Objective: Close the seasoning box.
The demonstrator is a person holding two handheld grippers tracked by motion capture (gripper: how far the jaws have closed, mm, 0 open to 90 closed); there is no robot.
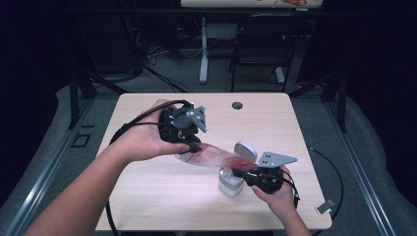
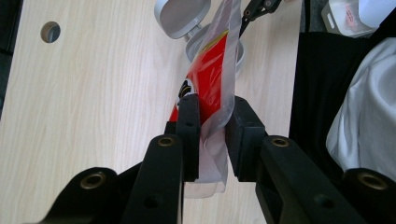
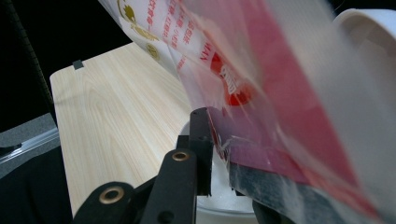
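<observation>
Red-and-clear pouch (image 1: 211,157), stretched between left claw (image 1: 195,146), clamped on one end, and right claw (image 1: 238,172), jaws around the other, over the open white canister (image 1: 230,183) on worktop (image 1: 147,196): keep mouth centred, tilt slowly

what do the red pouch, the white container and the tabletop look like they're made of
Red pouch: thin, glossy plastic film, likely; its edges are see-through and it creases between the jaws.
White container: probably smooth moulded plastic, with a hinged lid standing open.
Tabletop: pale wood-grain surface, matte; whether laminate or real wood is unclear.
</observation>
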